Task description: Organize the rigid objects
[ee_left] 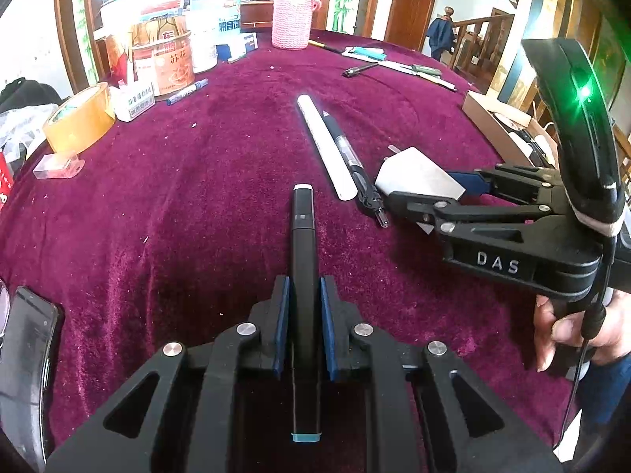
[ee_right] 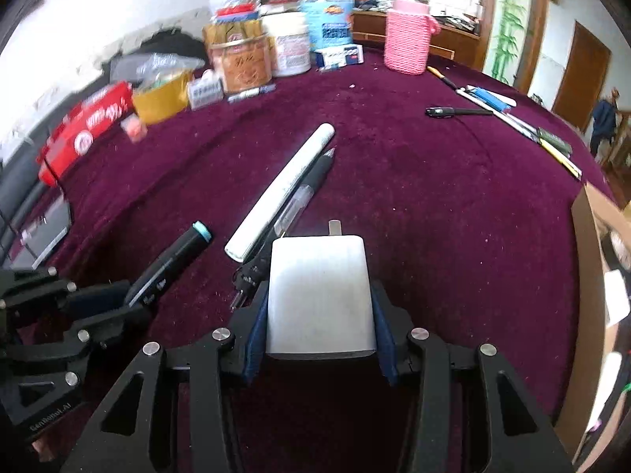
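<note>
Two grippers: both over a maroon tablecloth (ee_left: pixel 197 205), each clamped on one object.
Left gripper (ee_left: pixel 303 315): blue pads (ee_left: pixel 282 315) pressed on a black marker (ee_left: pixel 303 260), barrel lengthwise between the fingers, white end forward, teal cap toward the camera.
Right gripper (ee_right: pixel 319 315): blue pads tight on both sides of a white charger (ee_right: pixel 320 295), prong pointing forward, held low over the cloth.
Just beside the charger: white tube (ee_right: pixel 280 193) and black pen (ee_right: pixel 292 213), side by side on the cloth.
Far edge: pink knitted jar (ee_right: pixel 408 39), tins and boxes, more pens at right.
Left edge: roll of tape (ee_left: pixel 79 118).
</note>
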Motion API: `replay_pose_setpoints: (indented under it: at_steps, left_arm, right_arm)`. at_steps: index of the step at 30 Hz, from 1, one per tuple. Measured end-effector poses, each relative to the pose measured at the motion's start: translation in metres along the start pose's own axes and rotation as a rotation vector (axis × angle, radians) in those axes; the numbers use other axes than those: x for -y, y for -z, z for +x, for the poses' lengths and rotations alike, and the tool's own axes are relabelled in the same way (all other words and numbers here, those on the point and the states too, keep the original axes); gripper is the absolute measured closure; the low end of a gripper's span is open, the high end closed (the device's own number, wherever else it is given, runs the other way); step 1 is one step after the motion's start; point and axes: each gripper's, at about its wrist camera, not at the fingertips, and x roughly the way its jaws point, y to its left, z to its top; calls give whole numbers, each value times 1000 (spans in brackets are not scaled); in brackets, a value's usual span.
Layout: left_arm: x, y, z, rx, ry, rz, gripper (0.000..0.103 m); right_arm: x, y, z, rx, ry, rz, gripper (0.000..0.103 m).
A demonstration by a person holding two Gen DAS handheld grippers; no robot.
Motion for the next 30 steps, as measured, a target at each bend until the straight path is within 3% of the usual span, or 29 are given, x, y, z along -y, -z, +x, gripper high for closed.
replay_pose_setpoints:
  at_steps: [9, 22, 30]
  left_arm:
    - [6, 1, 0, 0, -33, 29, 90]
    - [7, 3, -3, 16, -53, 35, 91]
    - [1, 7, -20, 115, -95, -3, 91]
  right_arm:
    - [22, 4, -6, 49, -89, 113, 62]
    - [20, 4, -18, 122, -68, 92, 62]
    - [23, 4, -19, 131, -90, 105, 62]
